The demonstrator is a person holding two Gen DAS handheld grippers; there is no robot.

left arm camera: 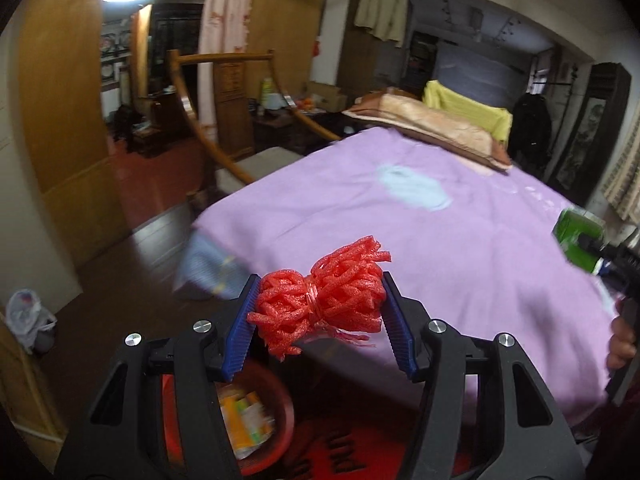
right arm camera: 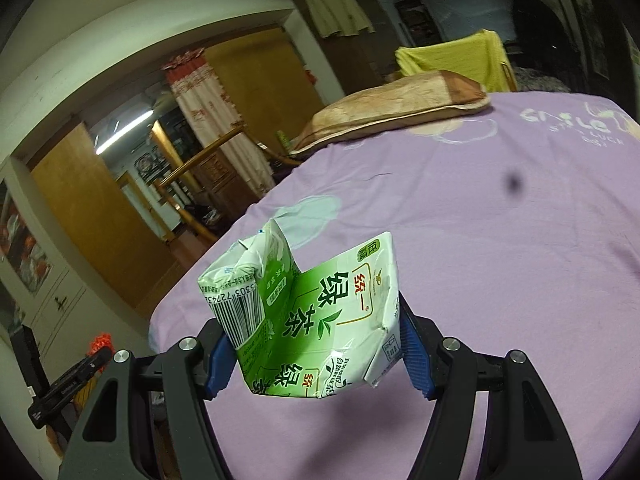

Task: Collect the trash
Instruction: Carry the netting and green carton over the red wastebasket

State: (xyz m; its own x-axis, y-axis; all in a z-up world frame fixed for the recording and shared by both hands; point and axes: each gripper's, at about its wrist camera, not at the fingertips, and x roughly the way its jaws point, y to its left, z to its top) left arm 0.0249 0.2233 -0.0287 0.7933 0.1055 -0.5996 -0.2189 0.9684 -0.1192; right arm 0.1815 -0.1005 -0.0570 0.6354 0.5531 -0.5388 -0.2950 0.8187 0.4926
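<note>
Carry step: both pieces of trash are picked up and held in the air, drop-off not yet done.

Left tongs (left arm camera: pixel 320 312) pinch a red foam net (left arm camera: pixel 320 300) across its width, blue pads pressed on both ends, net tied at the waist and bulging above the pads. It hangs off the foot edge of the bed (left arm camera: pixel 400 220), over the floor. Just below and left of the tongs sits a red bin (left arm camera: pixel 276 424) with yellow-green wrappers already in it, partly hidden by the tong frame. Judged next move: bring the net over the bin mouth and spread the pads; the net is light and springy, may cling to a pad.

Right tongs (right arm camera: pixel 316 348) pinch a crumpled green carton (right arm camera: pixel 316 316), squeezed and folded between the pads, above the purple bed sheet (right arm camera: pixel 480 240). It needs carrying leftward to the same bin, not seen in the right view.

Writing: carton reads 统一 绿茶, with a barcode, digits partly legible "5303 72243". Sheet print reads roughly "smile", smaller line under it unclear.
</note>
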